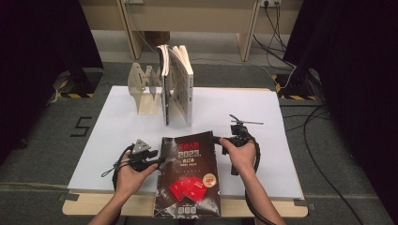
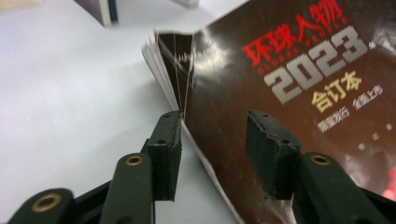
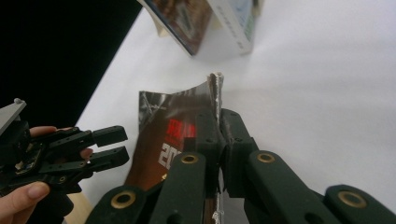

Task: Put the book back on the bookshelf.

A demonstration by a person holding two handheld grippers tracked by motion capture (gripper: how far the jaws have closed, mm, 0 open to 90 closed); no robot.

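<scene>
A dark magazine [image 1: 190,173] with red and white cover print lies near the front of the white tabletop [image 1: 263,117], its lower end over the front edge. My left gripper [image 1: 158,161] is at the magazine's left edge. In the left gripper view its jaws stand open [image 2: 215,126], one outside the edge, one over the cover [image 2: 280,84]. My right gripper [image 1: 218,139] is at the upper right edge. In the right gripper view it is shut [image 3: 219,121] on the thin page edge [image 3: 215,88], which is raised off the table. The left gripper [image 3: 114,144] shows there too.
A few books [image 1: 177,89] stand upright at the back middle, leaning against a pale wooden bookstand [image 1: 145,91]. Cables [image 1: 324,154] run over the floor to the right. Dark curtains flank both sides.
</scene>
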